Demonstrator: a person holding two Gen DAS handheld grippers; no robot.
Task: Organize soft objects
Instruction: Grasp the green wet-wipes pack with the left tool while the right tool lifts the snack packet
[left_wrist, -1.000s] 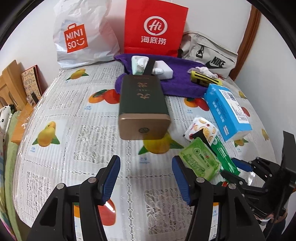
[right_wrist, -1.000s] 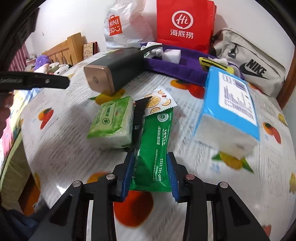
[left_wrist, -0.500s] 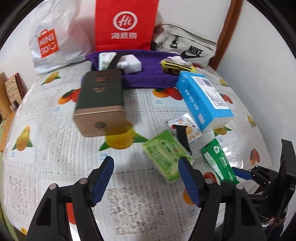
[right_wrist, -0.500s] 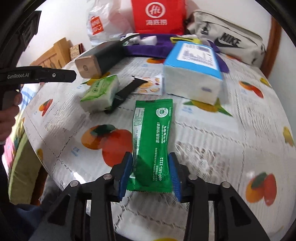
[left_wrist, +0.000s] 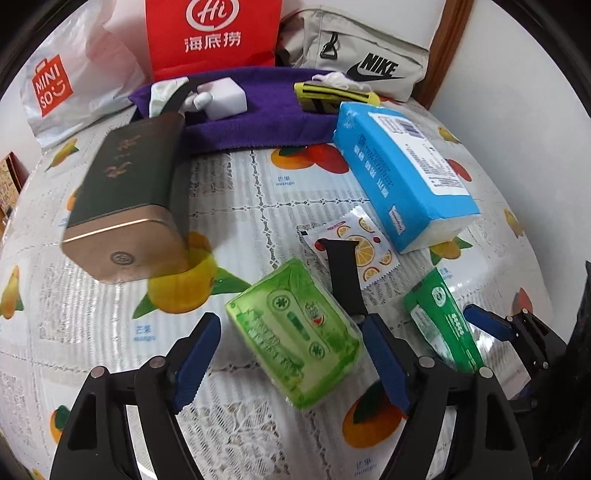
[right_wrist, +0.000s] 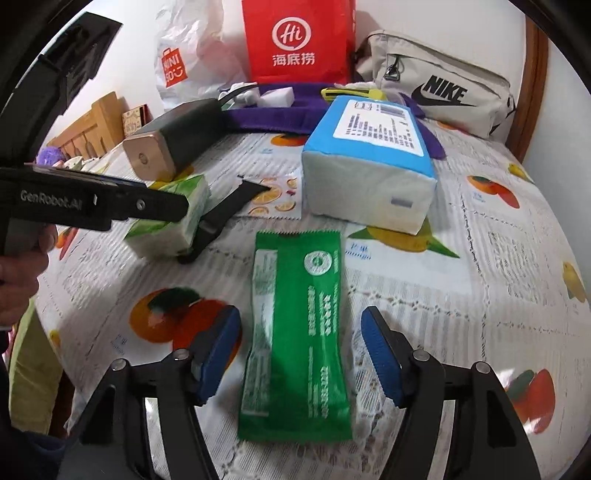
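Note:
A light green tissue pack (left_wrist: 295, 332) lies on the fruit-print tablecloth (left_wrist: 240, 206) between the blue pads of my left gripper (left_wrist: 291, 354). The jaws are opening and neither pad presses on the pack. A flat dark green sachet (right_wrist: 299, 332) lies lengthwise between the pads of my right gripper (right_wrist: 299, 354). Those jaws are opening too, with a gap on both sides. In the right wrist view, the left gripper (right_wrist: 110, 206) reaches in over the tissue pack (right_wrist: 166, 221), held by a hand. My right gripper (left_wrist: 495, 328) shows at the left wrist view's right edge.
A blue tissue brick (left_wrist: 402, 177), an orange-slice sachet (left_wrist: 354, 240) and a black strap (left_wrist: 343, 273) lie close behind. A dark green tin (left_wrist: 129, 199) sits to the left. Further back are a purple towel (left_wrist: 266, 110), a red bag (left_wrist: 214, 37), a white bag (left_wrist: 74, 81) and a grey bag (left_wrist: 362, 59).
My left gripper moved right and down until it straddled the light green pack, its jaws widening. My right gripper's jaws spread off the dark green sachet, which now lies flat on the cloth.

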